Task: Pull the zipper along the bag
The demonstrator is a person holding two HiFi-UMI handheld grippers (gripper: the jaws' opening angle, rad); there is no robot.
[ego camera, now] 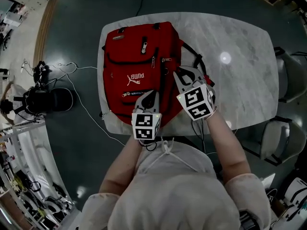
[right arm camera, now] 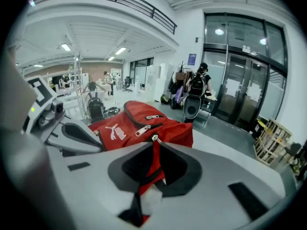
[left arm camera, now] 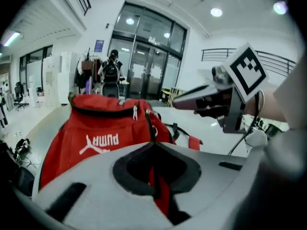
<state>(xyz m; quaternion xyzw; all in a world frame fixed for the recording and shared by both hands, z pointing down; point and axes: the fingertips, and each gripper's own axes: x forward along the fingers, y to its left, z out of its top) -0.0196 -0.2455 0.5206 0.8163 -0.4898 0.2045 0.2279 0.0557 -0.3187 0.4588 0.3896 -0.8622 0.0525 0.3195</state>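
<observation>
Head view: red backpack (ego camera: pixel 139 56) lies flat on the marble table (ego camera: pixel 240 85).
Left gripper (left arm camera: pixel 153 143): fingers pinched shut on the backpack's near edge.
Right gripper (right arm camera: pixel 155 146): fingers closed on red fabric beside a zipper pull (right arm camera: pixel 156 138).

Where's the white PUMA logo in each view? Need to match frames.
Head view: PUMA logo left of centre, on the front of the red backpack.
Left gripper view: lower left of centre.
Right gripper view: left of centre.
Shared landmark: the red backpack.

White PUMA wordmark (ego camera: pixel 135 78) plus leaping-cat logo — red backpack (ego camera: pixel 139 56) front; nothing else legible.
</observation>
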